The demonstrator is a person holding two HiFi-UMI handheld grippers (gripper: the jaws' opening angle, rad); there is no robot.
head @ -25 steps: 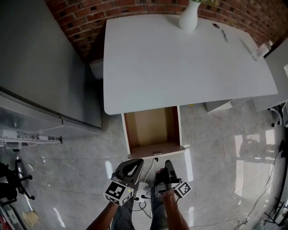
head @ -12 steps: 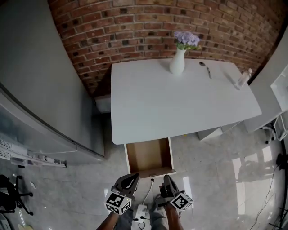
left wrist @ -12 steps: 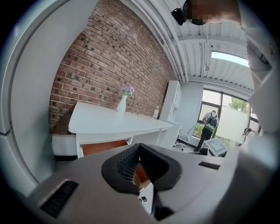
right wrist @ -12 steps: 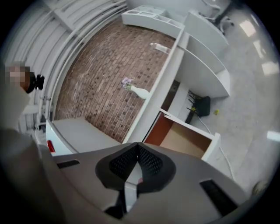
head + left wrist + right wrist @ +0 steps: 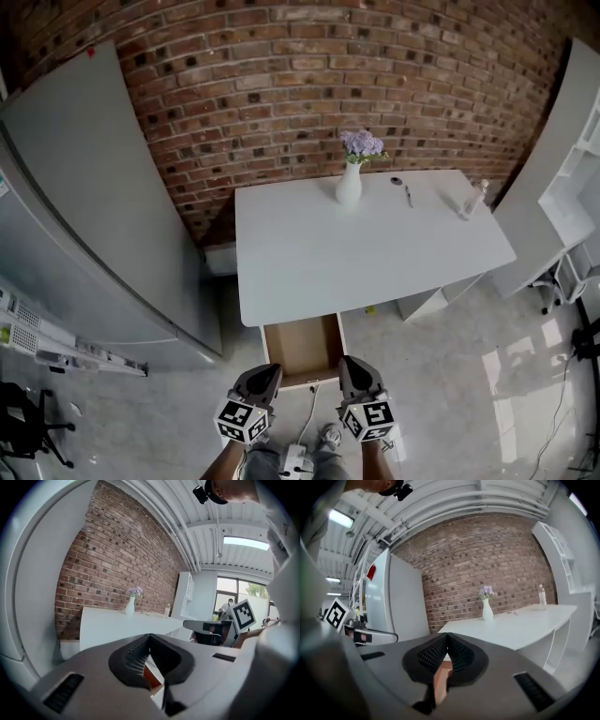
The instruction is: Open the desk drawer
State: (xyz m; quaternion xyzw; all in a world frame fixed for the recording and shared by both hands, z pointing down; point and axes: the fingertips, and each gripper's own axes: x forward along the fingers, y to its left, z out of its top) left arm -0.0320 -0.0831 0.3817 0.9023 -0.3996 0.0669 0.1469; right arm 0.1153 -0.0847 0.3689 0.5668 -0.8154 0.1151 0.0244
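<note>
The white desk (image 5: 375,246) stands against a brick wall. Its drawer (image 5: 302,349) is pulled out under the front edge, and its bare wooden inside shows. My left gripper (image 5: 265,373) and right gripper (image 5: 353,367) hover side by side just in front of the drawer, clear of it. Both are shut with nothing held. In the left gripper view the jaws of the left gripper (image 5: 150,637) meet at the tip, with the desk (image 5: 117,623) beyond. In the right gripper view the right gripper (image 5: 447,637) is closed too, with the desk (image 5: 520,623) ahead.
A white vase (image 5: 350,184) of purple flowers, a spoon (image 5: 408,195) and a small bottle (image 5: 472,200) sit at the desk's back. A tall grey cabinet (image 5: 84,216) stands at the left and white shelving (image 5: 572,187) at the right. A power strip (image 5: 295,461) lies on the floor by my feet.
Both grippers have risen and drawn back from the drawer front. The right gripper has rolled, so its marker cube now faces up. The drawer stays open.
</note>
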